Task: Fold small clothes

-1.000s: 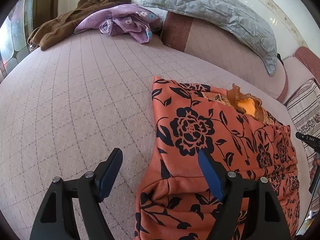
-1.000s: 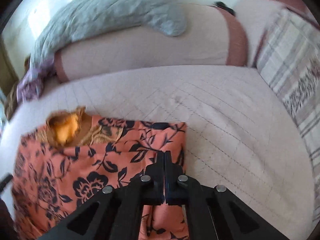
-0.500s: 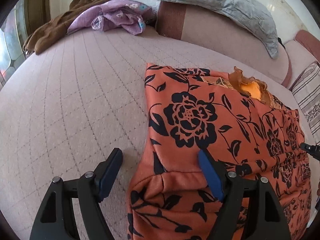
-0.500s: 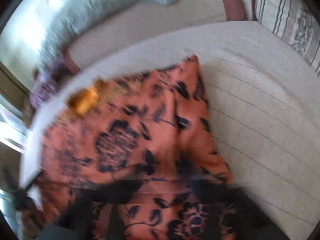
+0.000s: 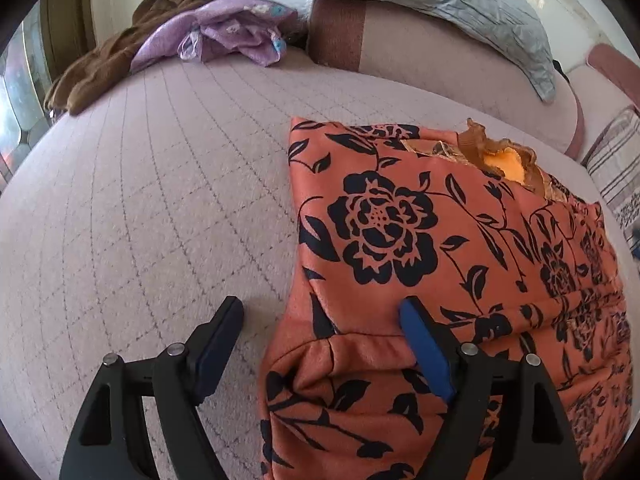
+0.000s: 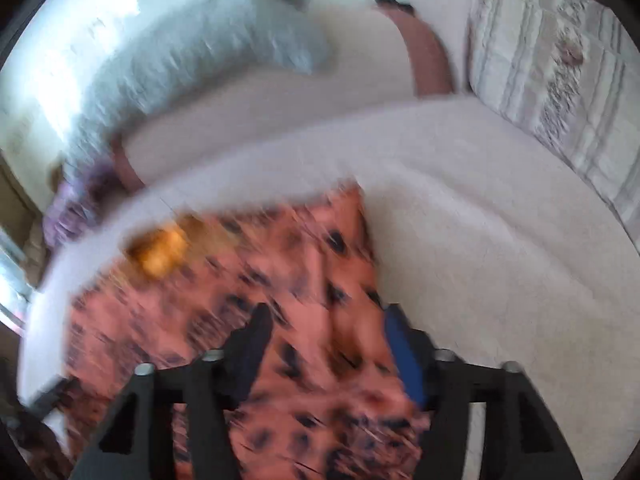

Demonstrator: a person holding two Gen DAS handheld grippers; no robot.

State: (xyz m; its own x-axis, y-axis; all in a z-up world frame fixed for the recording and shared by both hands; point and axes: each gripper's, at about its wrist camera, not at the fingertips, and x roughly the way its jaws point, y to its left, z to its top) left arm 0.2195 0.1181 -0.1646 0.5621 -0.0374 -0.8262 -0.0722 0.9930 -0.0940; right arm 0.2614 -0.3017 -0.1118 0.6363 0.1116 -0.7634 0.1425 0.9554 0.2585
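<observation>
Garment: an orange top with black flowers lay partly folded on the quilted pink bed, its orange-lined collar toward the bolster.
Left tongs: jaws stood apart and were opening; one blue pad sat over the garment's near folded edge, the other over bare bed, neither pressing cloth.
Right tongs: jaws were opening above the garment's right edge; cloth showed between them, unpinched; view blurred.
Background: brown cloth and purple cloth lay heaped at the far corner; a grey pillow rested on the bolster.
</observation>
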